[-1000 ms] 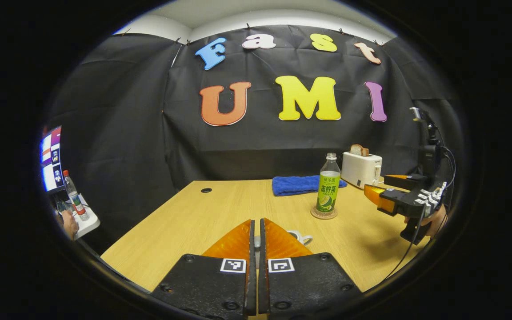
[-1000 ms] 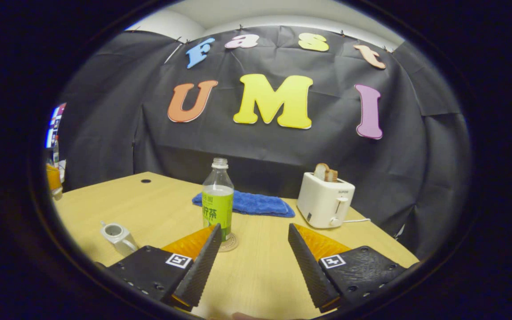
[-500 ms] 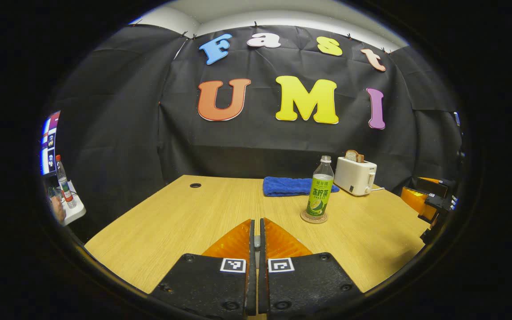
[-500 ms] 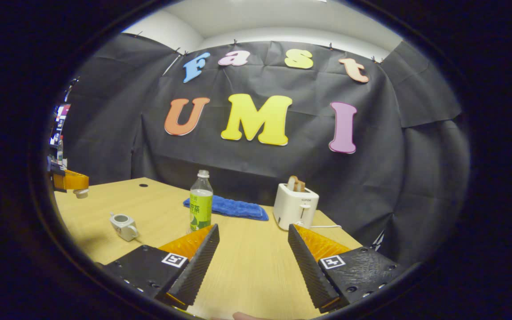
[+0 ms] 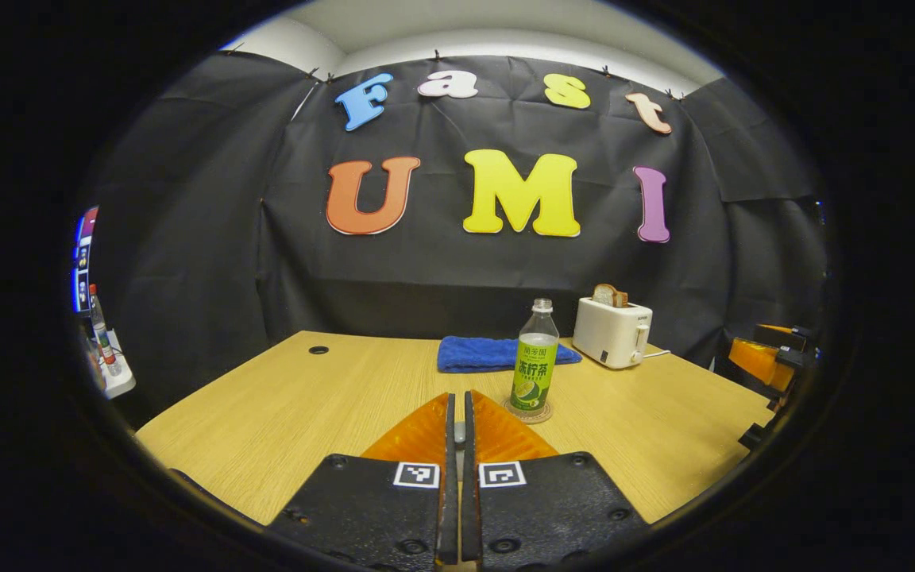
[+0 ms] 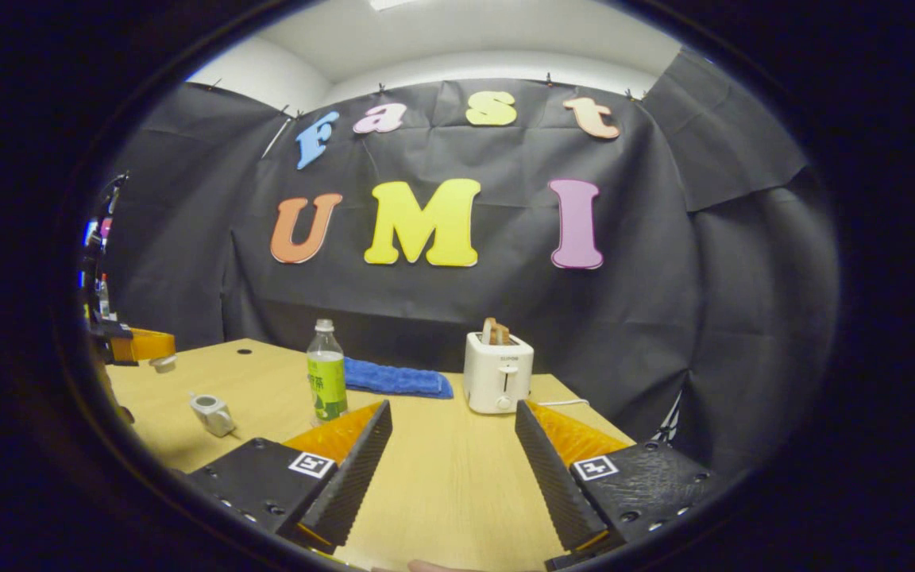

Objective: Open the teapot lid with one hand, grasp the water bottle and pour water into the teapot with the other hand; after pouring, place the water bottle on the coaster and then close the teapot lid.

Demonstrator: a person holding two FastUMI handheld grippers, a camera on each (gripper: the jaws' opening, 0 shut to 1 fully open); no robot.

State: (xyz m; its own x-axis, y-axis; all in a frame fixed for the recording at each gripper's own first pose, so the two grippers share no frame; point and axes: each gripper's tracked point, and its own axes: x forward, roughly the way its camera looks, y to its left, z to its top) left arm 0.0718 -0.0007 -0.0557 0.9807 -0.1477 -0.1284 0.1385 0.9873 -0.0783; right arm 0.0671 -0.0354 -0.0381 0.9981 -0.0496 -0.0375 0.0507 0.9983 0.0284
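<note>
A bottle point(image 5: 534, 361) at centre right is showing a bright green label under clear plastic. Behind it a towel point(image 5: 497, 353) is lying deep blue, a toaster point(image 5: 611, 331) is standing cream-white, and the table point(image 5: 330, 401) is showing pale wood grain.

The left gripper point(image 5: 458, 413) is held level and pointed forward, its jaws pressed almost together around a small pale piece. The right gripper point(image 6: 451, 441) is held level, jaws spread wide and empty; it is also seen at the left gripper view's right edge.
</note>
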